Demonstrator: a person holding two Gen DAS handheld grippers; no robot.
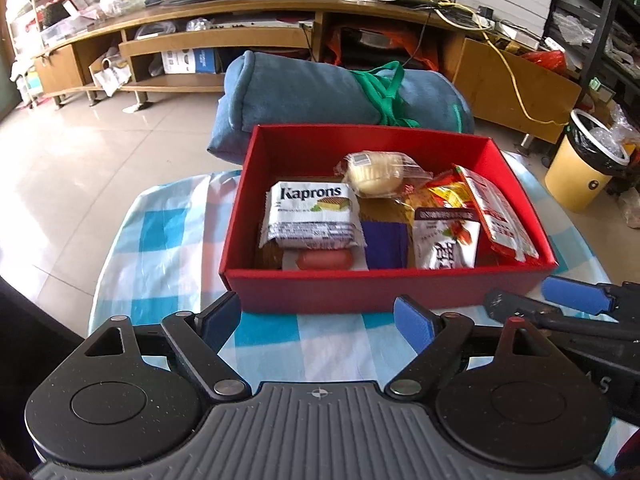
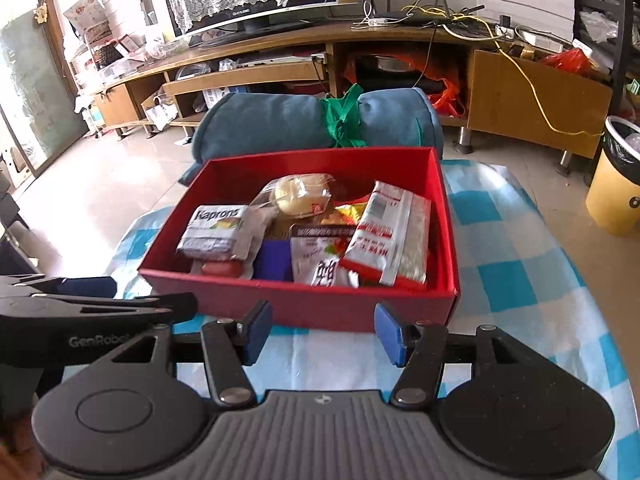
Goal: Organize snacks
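Note:
A red box (image 1: 384, 290) (image 2: 304, 304) stands on the blue-checked cloth and holds several snacks: a Kaprons wafer pack (image 1: 314, 216) (image 2: 216, 232), a wrapped bun (image 1: 376, 174) (image 2: 298, 196), a sausage (image 1: 325, 259), a white pouch (image 1: 444, 240) (image 2: 322, 256) and a red-and-white packet (image 1: 496, 212) (image 2: 394, 236). My left gripper (image 1: 318, 320) is open and empty just in front of the box's near wall. My right gripper (image 2: 322, 330) is open and empty, also in front of the box; it shows at the right of the left wrist view (image 1: 560, 304).
A rolled blue blanket (image 1: 320, 92) (image 2: 280, 120) lies behind the box. A wooden TV stand (image 1: 240, 36) runs along the back. A yellow bin (image 1: 588, 164) (image 2: 616, 184) stands on the floor at the right. The table edge drops to tiled floor at left.

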